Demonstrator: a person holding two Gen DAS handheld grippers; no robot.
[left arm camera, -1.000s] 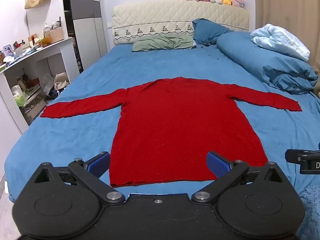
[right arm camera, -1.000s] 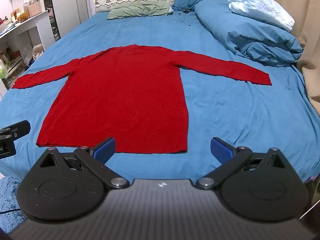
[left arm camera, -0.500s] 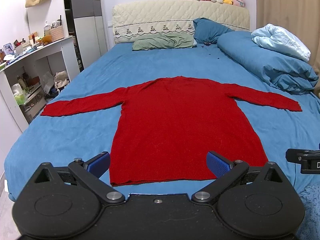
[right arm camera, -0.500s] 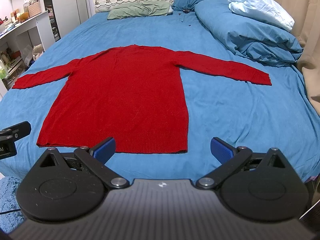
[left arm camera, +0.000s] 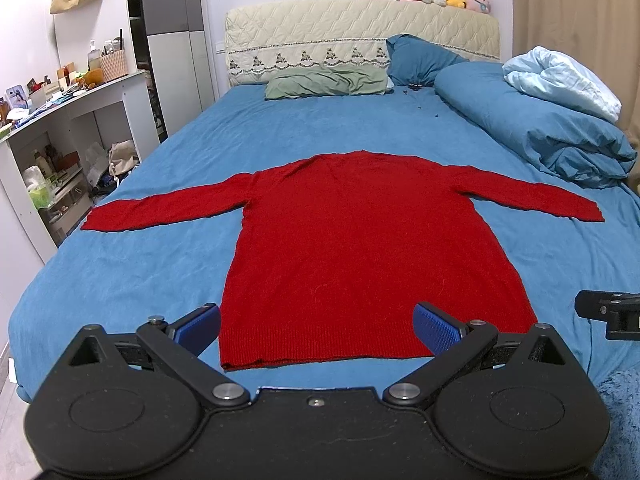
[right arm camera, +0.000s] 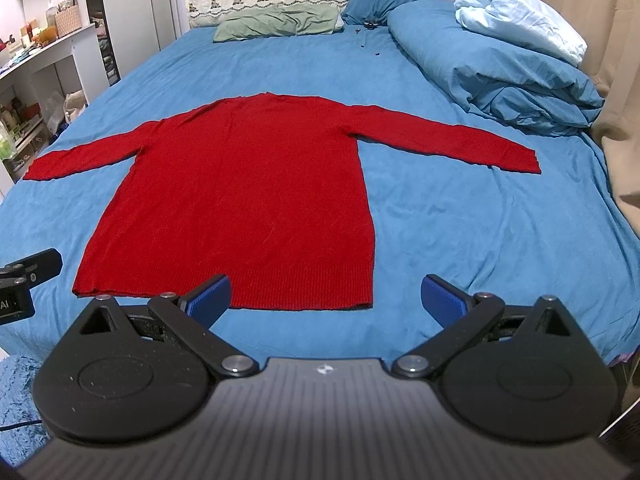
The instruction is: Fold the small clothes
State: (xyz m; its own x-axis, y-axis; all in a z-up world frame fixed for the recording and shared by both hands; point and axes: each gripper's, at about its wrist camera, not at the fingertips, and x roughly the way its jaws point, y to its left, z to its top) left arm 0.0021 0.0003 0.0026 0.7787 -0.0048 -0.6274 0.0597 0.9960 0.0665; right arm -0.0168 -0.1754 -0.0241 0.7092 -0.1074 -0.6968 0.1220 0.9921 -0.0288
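A red long-sleeved sweater [left arm camera: 360, 248] lies flat on the blue bed sheet [left arm camera: 120, 280], both sleeves spread out sideways, hem nearest me. It also shows in the right wrist view [right arm camera: 248, 200]. My left gripper [left arm camera: 318, 326] is open and empty, held above the foot of the bed over the hem's left part. My right gripper [right arm camera: 326, 298] is open and empty, held near the hem's right corner. Neither touches the sweater.
A rolled blue duvet [left arm camera: 532, 132] with a pale blue blanket [left arm camera: 560, 80] lies along the right side. Green pillow [left arm camera: 324, 84] and blue pillow [left arm camera: 420, 60] sit at the headboard. A cluttered white shelf unit [left arm camera: 60, 140] stands left of the bed. A beige curtain [right arm camera: 616, 80] hangs right.
Both grippers have stayed open and almost still; the views have shifted only very slightly. The sweater has not moved.
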